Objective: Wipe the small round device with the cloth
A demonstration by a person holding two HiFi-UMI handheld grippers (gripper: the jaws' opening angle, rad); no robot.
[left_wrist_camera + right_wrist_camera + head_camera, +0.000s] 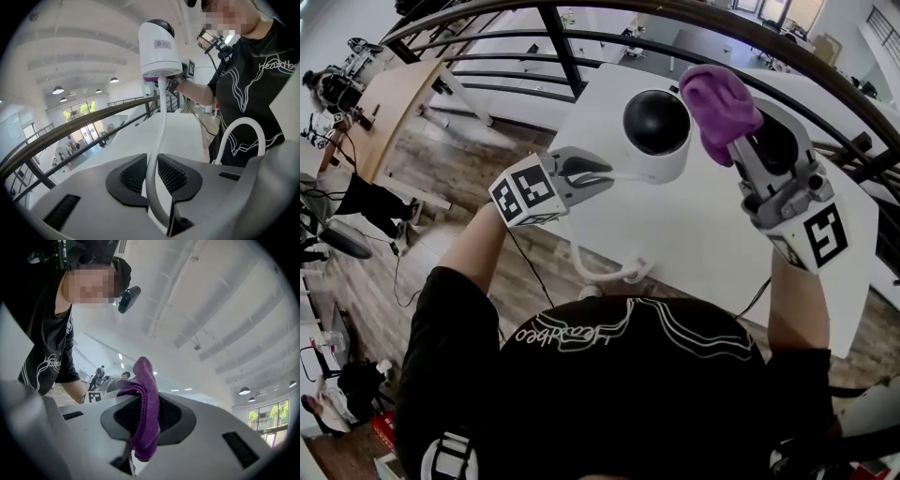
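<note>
The small round device (pixel 656 131) is white with a black dome and is held up above the white table (pixel 694 234). Its white cable (pixel 591 272) loops down from its base. My left gripper (pixel 605 176) is shut on that cable just beside the device; in the left gripper view the cable (pixel 161 122) runs between the jaws of the left gripper (pixel 157 176) up to the device (pixel 159 47). My right gripper (pixel 741 141) is shut on a purple cloth (pixel 720 98), which sits against the device's right side. In the right gripper view the cloth (pixel 145 399) hangs bunched from the right gripper (pixel 143 420).
A dark metal railing (pixel 581 37) curves behind the table, with a lower floor beyond it. A wooden table (pixel 384 112) and office chairs stand at the far left. The white table's near edge (pixel 609 281) is close to the person's body.
</note>
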